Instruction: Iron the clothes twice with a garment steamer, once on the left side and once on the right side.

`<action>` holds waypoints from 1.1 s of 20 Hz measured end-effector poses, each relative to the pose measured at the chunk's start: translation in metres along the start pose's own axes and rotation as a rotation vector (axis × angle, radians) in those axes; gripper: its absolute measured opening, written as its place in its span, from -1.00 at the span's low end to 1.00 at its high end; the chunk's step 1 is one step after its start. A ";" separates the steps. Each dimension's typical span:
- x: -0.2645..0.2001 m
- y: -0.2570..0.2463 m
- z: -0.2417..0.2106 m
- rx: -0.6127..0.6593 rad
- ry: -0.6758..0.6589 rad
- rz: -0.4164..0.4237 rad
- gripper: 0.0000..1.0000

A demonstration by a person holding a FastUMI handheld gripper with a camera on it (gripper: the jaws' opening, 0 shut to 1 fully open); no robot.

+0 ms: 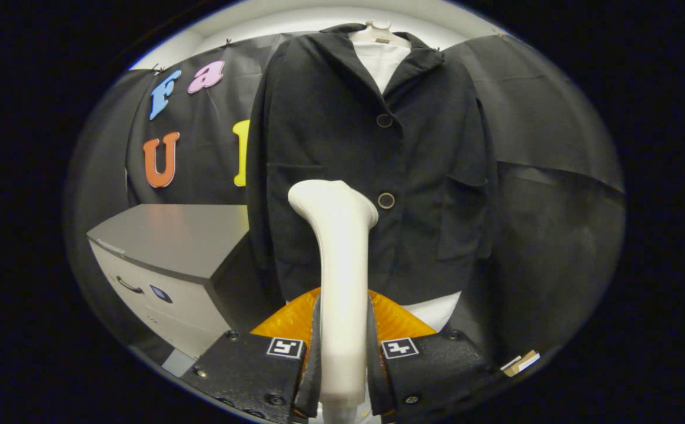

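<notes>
A black jacket (372, 176) with two round buttons hangs on a white hanger (379, 30) over a white shirt (381, 62), straight ahead of me. My gripper (342, 347) is shut on the white handle of the garment steamer (340, 259), which stands upright between the fingers. The steamer's head sits in front of the jacket's lower left panel, beside the lower button (386, 200); I cannot tell whether it touches the cloth.
A grey cabinet (172, 247) with drawers stands to the left of the jacket. An orange ribbed thing (295, 321) lies just beyond the fingers, below the jacket hem. A small cardboard piece (521, 362) lies low on the right.
</notes>
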State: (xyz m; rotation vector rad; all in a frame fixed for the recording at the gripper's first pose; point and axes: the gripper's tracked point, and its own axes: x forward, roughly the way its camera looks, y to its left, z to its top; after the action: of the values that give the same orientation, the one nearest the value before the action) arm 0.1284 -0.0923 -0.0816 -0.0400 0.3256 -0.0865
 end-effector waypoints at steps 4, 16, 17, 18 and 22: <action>0.008 -0.002 -0.030 0.008 0.062 -0.011 -0.29; 0.011 0.000 -0.101 0.008 0.207 -0.009 -0.29; 0.008 0.000 -0.091 0.020 0.189 -0.006 -0.29; 0.003 -0.005 -0.078 0.035 0.160 -0.004 -0.29; -0.023 -0.035 0.007 0.104 -0.007 0.000 -0.30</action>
State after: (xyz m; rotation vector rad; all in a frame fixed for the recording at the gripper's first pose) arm 0.1056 -0.1249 -0.0661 0.0626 0.3137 -0.1030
